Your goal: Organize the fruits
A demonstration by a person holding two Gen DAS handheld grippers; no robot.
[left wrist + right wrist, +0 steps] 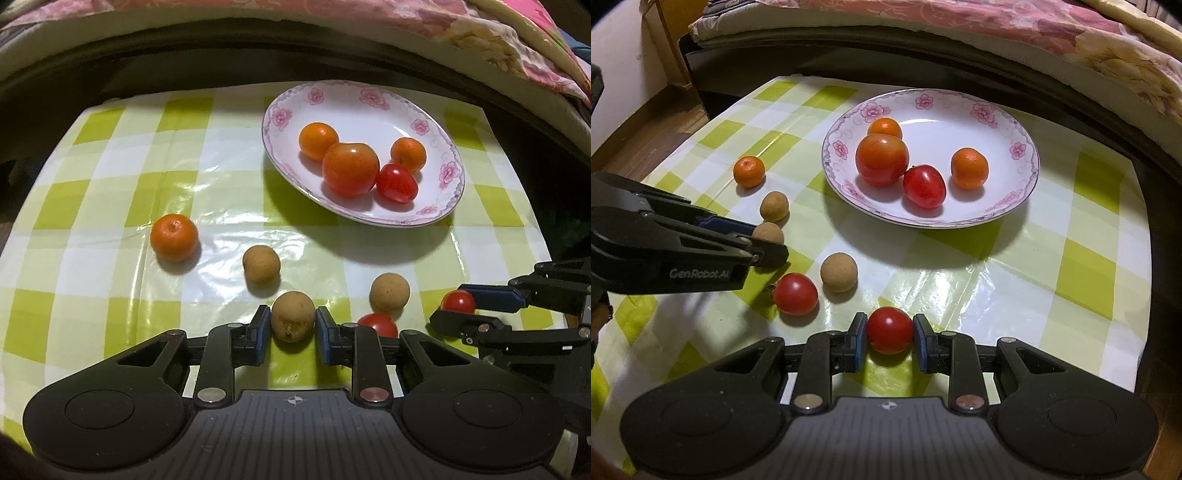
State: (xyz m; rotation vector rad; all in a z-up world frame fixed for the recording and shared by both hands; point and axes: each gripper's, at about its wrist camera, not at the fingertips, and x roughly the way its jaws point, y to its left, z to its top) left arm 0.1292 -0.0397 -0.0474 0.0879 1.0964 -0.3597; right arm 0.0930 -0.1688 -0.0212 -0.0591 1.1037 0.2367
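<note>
Left to right: a mandarin (174, 237) and a longan (261, 264) lie loose on the checked cloth (110, 177). The left gripper (291, 326) is clamped on a brown longan (293, 320) — pads against both flanks. The right gripper (889, 332) is clamped on a cherry tomato (890, 329). The flowered plate (448, 184), beyond, holds four fruits. Good practice, as judged here: lift each fruit straight up, clear the neighbouring tomato (379, 324), and release low over bare plate — round fruit rolls.
</note>
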